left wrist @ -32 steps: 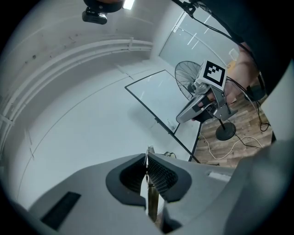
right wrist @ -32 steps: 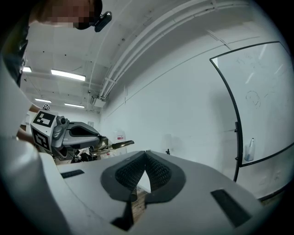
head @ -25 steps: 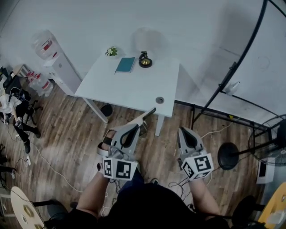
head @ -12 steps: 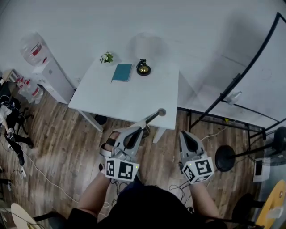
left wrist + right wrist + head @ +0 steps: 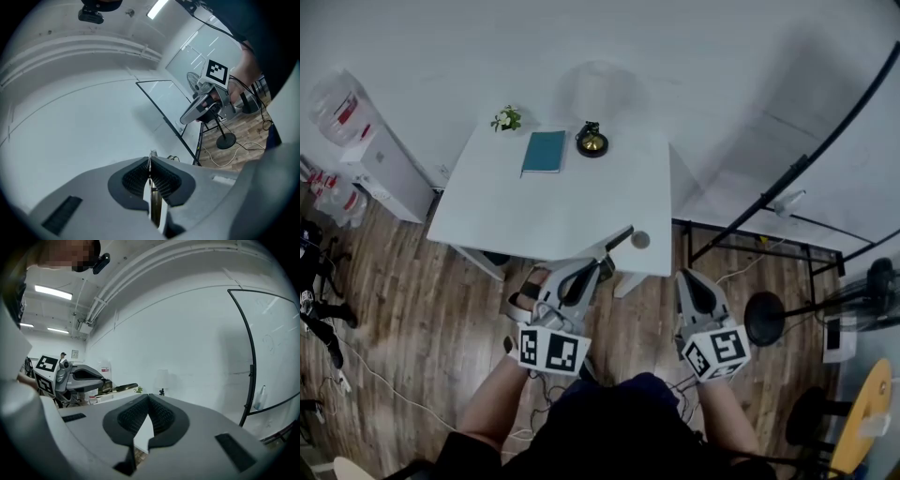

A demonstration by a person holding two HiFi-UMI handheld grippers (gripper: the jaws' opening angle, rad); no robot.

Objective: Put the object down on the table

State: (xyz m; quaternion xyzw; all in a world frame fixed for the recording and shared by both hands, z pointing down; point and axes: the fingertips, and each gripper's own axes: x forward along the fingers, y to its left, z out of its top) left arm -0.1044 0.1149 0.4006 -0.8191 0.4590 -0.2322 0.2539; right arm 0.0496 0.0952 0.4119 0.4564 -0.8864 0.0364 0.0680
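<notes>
teal notebook (image 5: 543, 152) between small plant (image 5: 506, 119) and dark ornament (image 5: 592, 141); water dispenser (image 5: 366, 141) apart.

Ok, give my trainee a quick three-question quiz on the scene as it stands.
1. True or false: the left gripper is shut on a thin flat object.
2. On the white table, what lies between the small plant and the black and gold ornament? A) a mug B) a teal book C) a phone
3. What does the right gripper hold?

Key: 1 true. 2 B. 3 nothing: its jaws are together with nothing between them.
</notes>
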